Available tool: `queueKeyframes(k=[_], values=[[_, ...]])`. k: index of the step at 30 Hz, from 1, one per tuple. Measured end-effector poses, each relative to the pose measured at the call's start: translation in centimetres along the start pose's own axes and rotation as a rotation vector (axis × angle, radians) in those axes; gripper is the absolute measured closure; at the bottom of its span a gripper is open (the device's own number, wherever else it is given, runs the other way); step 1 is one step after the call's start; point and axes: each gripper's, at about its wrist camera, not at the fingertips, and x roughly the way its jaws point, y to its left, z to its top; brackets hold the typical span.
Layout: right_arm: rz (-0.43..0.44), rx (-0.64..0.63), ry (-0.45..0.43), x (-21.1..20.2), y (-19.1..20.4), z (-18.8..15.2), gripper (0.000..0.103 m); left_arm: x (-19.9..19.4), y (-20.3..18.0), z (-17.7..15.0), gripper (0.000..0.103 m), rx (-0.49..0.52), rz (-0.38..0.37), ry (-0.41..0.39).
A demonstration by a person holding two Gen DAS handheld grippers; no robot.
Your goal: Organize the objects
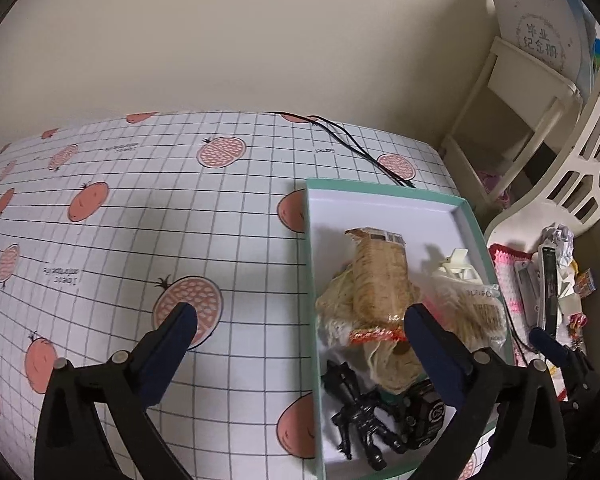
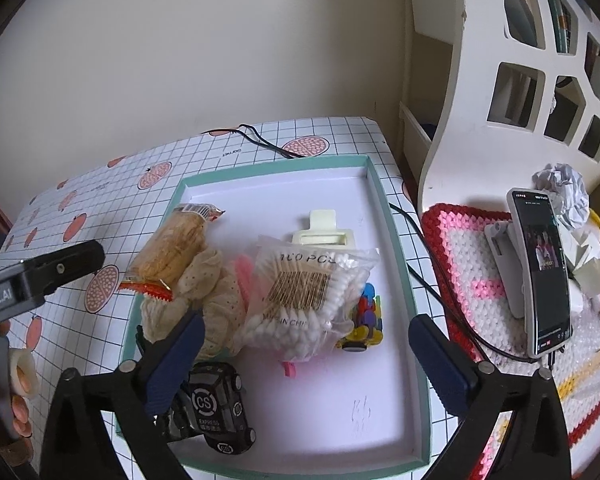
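A shallow teal-rimmed box [image 2: 396, 240] lies on the gridded tablecloth and holds several items. Inside are a cracker packet [image 2: 176, 244], a beige mesh cloth [image 2: 216, 292], a bag of cotton swabs [image 2: 308, 296], a cream plastic clip [image 2: 324, 232], a colourful toy [image 2: 368, 320] and a black toy car [image 2: 216, 408]. My right gripper [image 2: 306, 344] hovers open above the box's near end. In the left wrist view the same box [image 1: 312, 280] shows the cracker packet [image 1: 380, 276] and a black toy figure [image 1: 356, 412]. My left gripper [image 1: 300, 324] is open, straddling the box's left rim.
A phone [image 2: 544, 272] stands on a holder on a pink crocheted mat [image 2: 460, 256] at the right, with crumpled paper [image 2: 564, 188] behind. A black cable [image 2: 268, 144] crosses the table's far edge. A white shelf [image 2: 532, 68] rises at the right. A hand [image 2: 16, 396] holds the other gripper.
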Motion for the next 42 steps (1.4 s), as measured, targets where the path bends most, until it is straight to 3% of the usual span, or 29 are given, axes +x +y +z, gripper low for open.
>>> queueKeyframes(k=[5,15,29,42], values=[[0.002,0.002,0.005,-0.5,0.1,-0.5,0.000,-1.0,0.8,-0.8,0.000,-0.011,0.042,-0.023],[0.004,-0.022,-0.012,-3.6,1.5,-2.4,0.000,-3.8,1.5,-3.3,0.000,0.003,0.057,-0.071],[0.012,-0.001,-0.052,-8.9,1.9,-6.8,0.000,-8.2,1.2,-9.3,0.000,0.050,0.082,-0.118],[-0.006,-0.023,-0.059,-10.6,2.6,-11.7,0.000,-9.6,2.3,-15.9,0.000,0.042,0.085,-0.128]])
